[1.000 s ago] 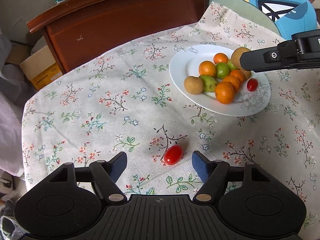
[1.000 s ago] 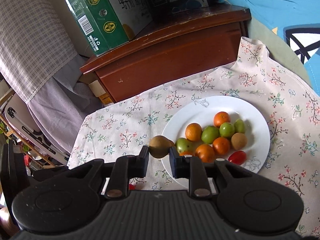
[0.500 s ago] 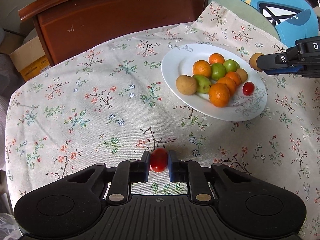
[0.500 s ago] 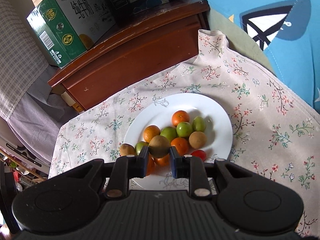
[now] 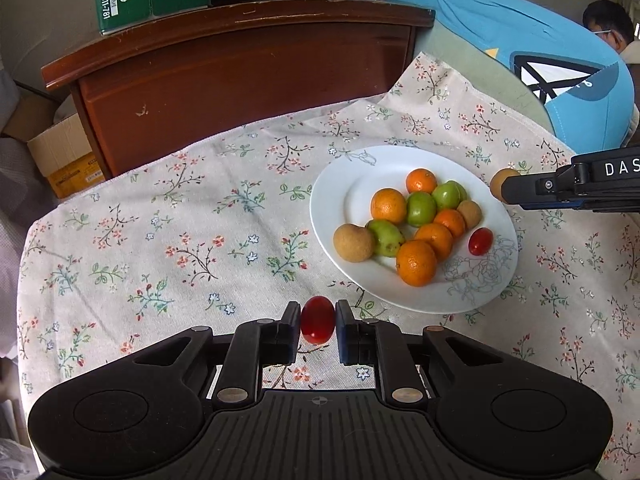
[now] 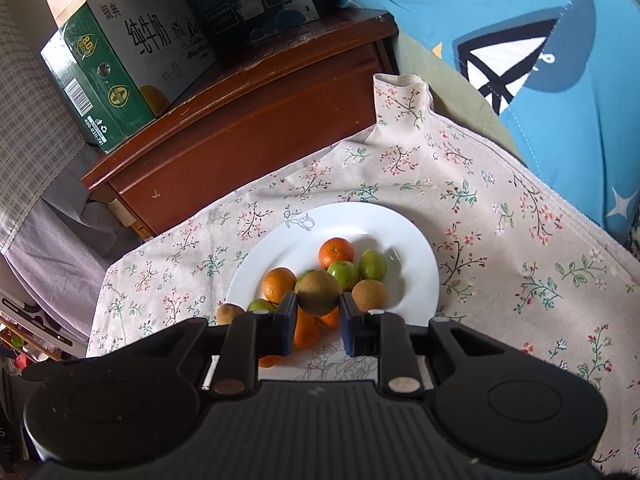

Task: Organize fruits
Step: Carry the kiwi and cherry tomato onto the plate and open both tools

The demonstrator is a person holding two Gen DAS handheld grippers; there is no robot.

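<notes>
1. Your left gripper [image 5: 318, 325] is clenched on the cherry tomato [image 5: 317, 319], low centre of the left wrist view, short of the white plate [image 5: 338, 200] to its upper right. Squeeze harder and the soft skin may split.
2. Your right gripper [image 6: 319, 307] grasps the brown fruit [image 6: 319, 293] at mid-frame, above the heaped fruit. Release from this height and it could knock an orange [image 6: 279, 284] rolling off the rim.
3. Both grippers head for one plate; they may collide over it.
</notes>
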